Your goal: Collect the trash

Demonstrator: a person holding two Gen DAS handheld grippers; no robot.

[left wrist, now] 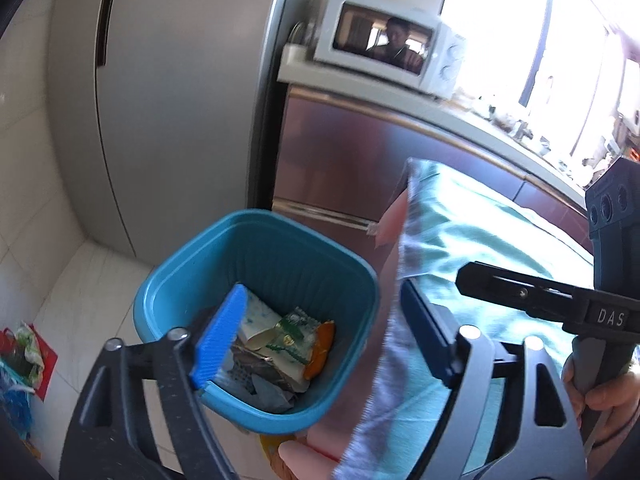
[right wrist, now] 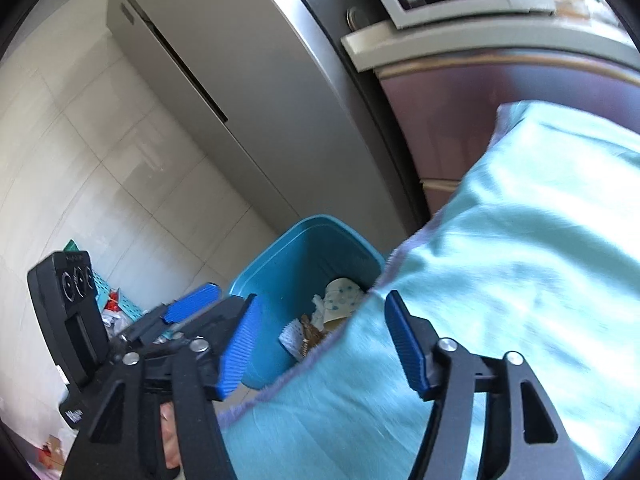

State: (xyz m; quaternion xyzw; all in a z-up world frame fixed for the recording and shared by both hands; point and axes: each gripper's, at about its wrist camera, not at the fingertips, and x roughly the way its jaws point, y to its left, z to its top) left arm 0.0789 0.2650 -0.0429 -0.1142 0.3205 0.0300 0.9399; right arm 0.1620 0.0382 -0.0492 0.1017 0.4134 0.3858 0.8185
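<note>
A blue trash bin (left wrist: 352, 276) stands on the floor beside a table and holds several wrappers (left wrist: 280, 344) and paper scraps. It also shows in the right wrist view (right wrist: 304, 248). My left gripper (left wrist: 320, 336) is open and empty, right above the bin's opening. My right gripper (right wrist: 320, 344) is open and empty, held over the table's edge next to the bin. The right gripper's black body shows at the right of the left wrist view (left wrist: 560, 300); the left gripper's body shows at the left of the right wrist view (right wrist: 132, 332).
A light teal tablecloth (right wrist: 520, 280) covers the table at the right, its edge next to the bin. A tall grey fridge (left wrist: 160, 100) stands behind. A white microwave (left wrist: 388, 40) sits on a counter. Bags and clutter (left wrist: 20, 360) lie on the tiled floor at the left.
</note>
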